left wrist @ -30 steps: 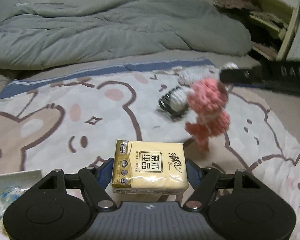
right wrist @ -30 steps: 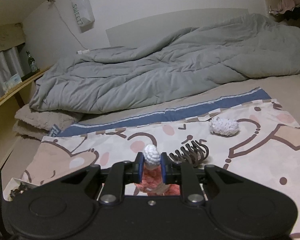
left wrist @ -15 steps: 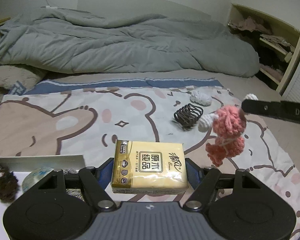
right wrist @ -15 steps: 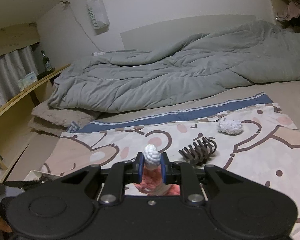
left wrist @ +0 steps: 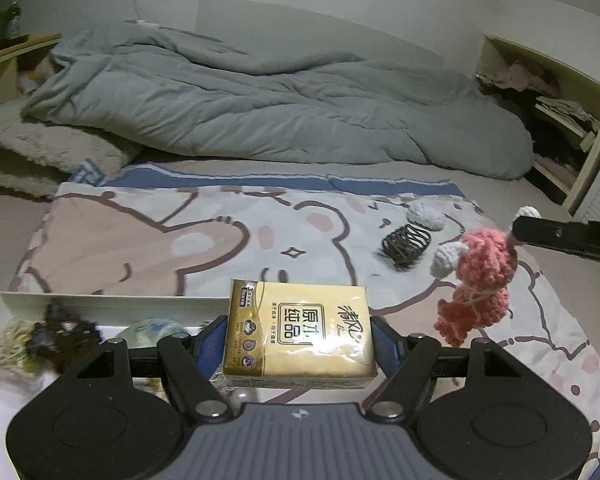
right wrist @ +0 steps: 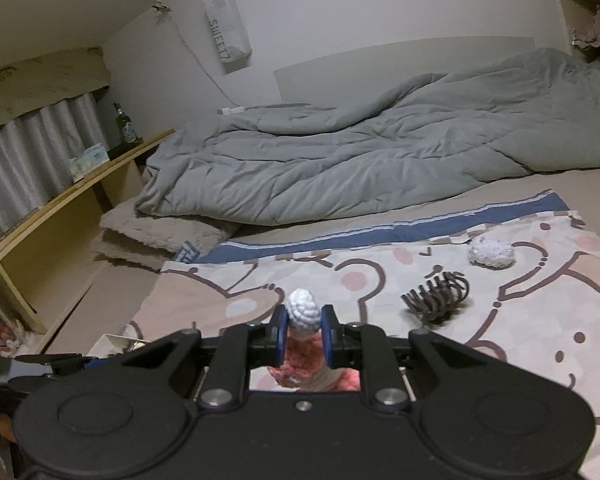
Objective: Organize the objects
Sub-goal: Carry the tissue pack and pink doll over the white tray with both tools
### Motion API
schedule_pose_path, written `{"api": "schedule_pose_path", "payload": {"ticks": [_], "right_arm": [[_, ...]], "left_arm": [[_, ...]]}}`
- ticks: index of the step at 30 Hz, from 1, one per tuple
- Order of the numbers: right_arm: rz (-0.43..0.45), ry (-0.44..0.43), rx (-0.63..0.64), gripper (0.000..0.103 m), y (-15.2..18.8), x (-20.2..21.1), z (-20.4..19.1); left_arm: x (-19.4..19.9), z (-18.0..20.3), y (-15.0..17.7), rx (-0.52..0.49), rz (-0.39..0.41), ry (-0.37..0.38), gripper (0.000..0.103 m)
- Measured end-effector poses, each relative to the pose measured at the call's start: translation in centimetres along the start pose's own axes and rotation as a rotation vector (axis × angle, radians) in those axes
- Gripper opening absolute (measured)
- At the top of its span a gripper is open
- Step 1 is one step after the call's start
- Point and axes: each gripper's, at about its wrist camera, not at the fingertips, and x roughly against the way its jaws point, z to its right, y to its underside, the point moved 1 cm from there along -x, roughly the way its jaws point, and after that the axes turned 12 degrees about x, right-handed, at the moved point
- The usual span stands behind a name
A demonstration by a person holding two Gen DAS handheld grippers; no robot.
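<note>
Gold-wrapped tissue pack is sitting clamped between the blue pads of the left tongs, held above the bear-print blanket beside a white tray of odds and ends. Right tongs are pinching the white ear of a pink crochet doll, which is hanging in the air at the right. Lying on the blanket further back are a dark claw hair clip and a white knitted ball, near each other.
</note>
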Motion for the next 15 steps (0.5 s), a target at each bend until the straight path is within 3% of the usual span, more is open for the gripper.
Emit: {"api": "schedule_pose_path", "payload": {"ticks": [15], "right_arm": [[-0.027,-0.191,0.044,0.018,0.2,0.5,-7.4]], "left_arm": [[6.2,-9.1,1.0,0.092,0.052,-0.111,0.074]]}}
